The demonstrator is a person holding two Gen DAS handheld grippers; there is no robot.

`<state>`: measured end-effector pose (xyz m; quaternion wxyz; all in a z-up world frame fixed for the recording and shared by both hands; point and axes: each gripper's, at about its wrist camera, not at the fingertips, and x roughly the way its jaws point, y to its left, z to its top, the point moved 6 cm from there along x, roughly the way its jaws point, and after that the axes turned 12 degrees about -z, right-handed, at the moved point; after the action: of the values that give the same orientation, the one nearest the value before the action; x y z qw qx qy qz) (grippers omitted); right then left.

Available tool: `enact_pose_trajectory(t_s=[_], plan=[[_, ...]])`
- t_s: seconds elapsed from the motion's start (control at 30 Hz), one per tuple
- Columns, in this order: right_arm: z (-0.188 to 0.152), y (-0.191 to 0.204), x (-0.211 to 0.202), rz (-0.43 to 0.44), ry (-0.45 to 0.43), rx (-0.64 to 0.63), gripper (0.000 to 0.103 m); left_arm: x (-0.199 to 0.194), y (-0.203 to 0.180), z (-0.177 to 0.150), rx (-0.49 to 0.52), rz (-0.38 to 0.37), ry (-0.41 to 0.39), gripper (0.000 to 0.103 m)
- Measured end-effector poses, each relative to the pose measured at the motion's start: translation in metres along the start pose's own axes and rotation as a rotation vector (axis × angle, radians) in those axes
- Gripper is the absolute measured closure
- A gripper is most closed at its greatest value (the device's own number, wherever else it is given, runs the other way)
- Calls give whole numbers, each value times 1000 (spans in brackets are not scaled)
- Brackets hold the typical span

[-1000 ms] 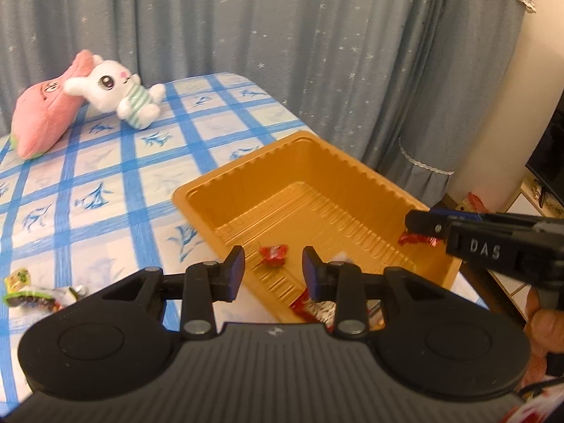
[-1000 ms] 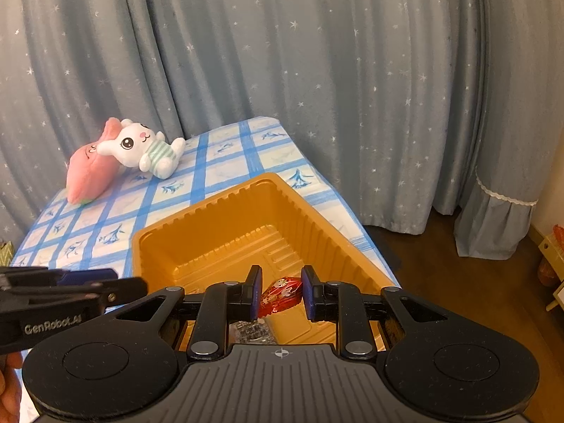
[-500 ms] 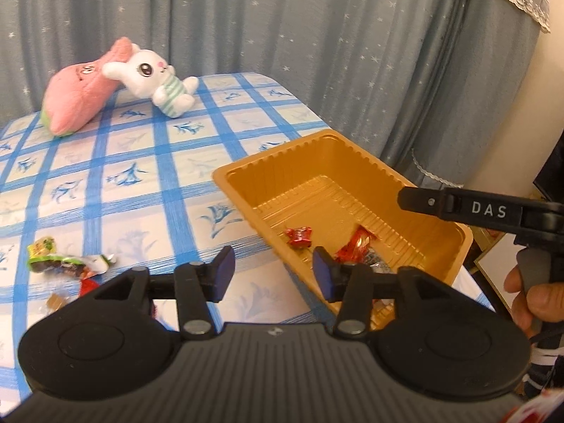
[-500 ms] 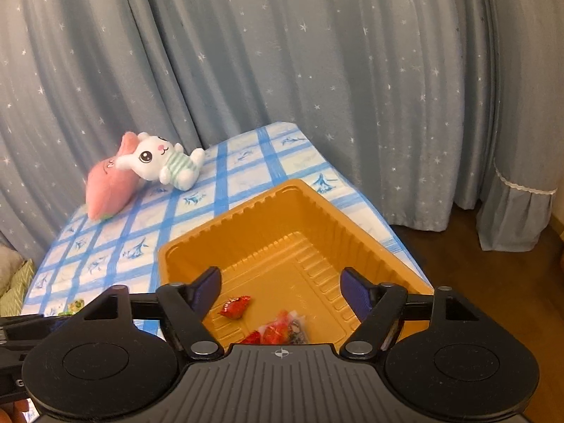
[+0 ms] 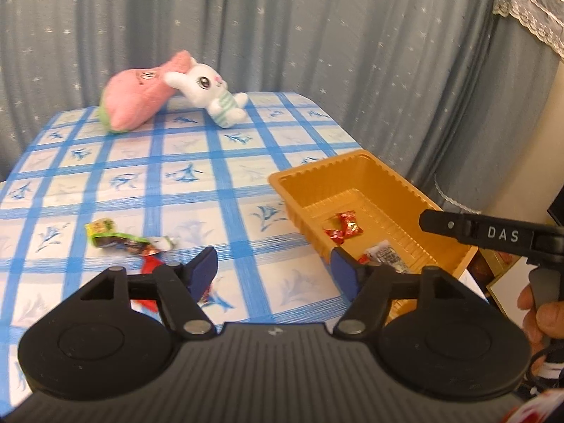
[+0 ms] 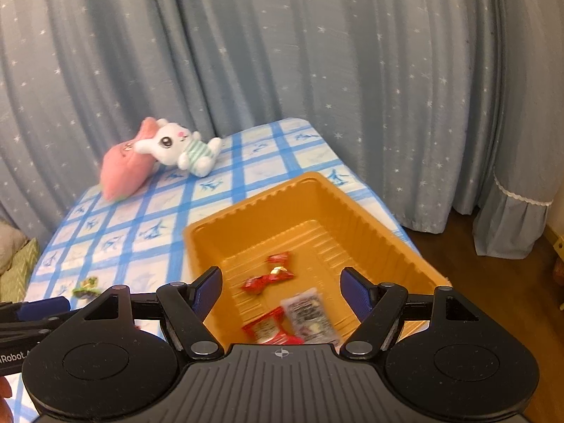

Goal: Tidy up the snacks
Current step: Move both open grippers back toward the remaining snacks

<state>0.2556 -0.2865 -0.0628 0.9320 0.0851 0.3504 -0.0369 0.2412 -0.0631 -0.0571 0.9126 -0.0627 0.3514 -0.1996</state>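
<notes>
An orange plastic tray (image 6: pixel 356 211) (image 5: pixel 317 179) stands at the table's right edge. Inside lie red wrapped candies (image 6: pixel 271 275) (image 5: pixel 347 225), a red packet (image 6: pixel 264 328) and a silver packet (image 6: pixel 310 313) (image 5: pixel 386 255). On the checked cloth to the left lie a green snack wrapper (image 5: pixel 109 234) (image 6: pixel 86 285) and a red wrapper (image 5: pixel 149 264). My left gripper (image 5: pixel 273 271) is open and empty above the cloth, between the loose snacks and the tray. My right gripper (image 6: pixel 282 290) is open and empty over the tray's near part.
A pink plush (image 5: pixel 137 97) and a white bunny plush (image 5: pixel 208 90) lie at the table's far end. Blue star curtains (image 6: pixel 282 70) hang behind and to the right. The floor (image 6: pixel 493 275) drops off right of the table.
My right gripper opened and dropped its red candy into the tray. My left gripper swung left toward the loose snacks on the cloth and opened wider.
</notes>
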Motion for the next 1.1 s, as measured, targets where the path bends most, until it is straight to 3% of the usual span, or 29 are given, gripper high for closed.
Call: enact_pose_trajectory(t_s=[0.5, 0.83, 1.1], plan=[[-27, 91, -46, 121, -10, -128, 29, -85, 49, -18, -62, 144, -67, 21], [-40, 142, -67, 186, -31, -204, 29, -133, 86, -35, -112, 228, -99, 19], [-50, 170, -70, 216, -28, -247, 29, -149, 107, -45, -134, 259, -106, 19]])
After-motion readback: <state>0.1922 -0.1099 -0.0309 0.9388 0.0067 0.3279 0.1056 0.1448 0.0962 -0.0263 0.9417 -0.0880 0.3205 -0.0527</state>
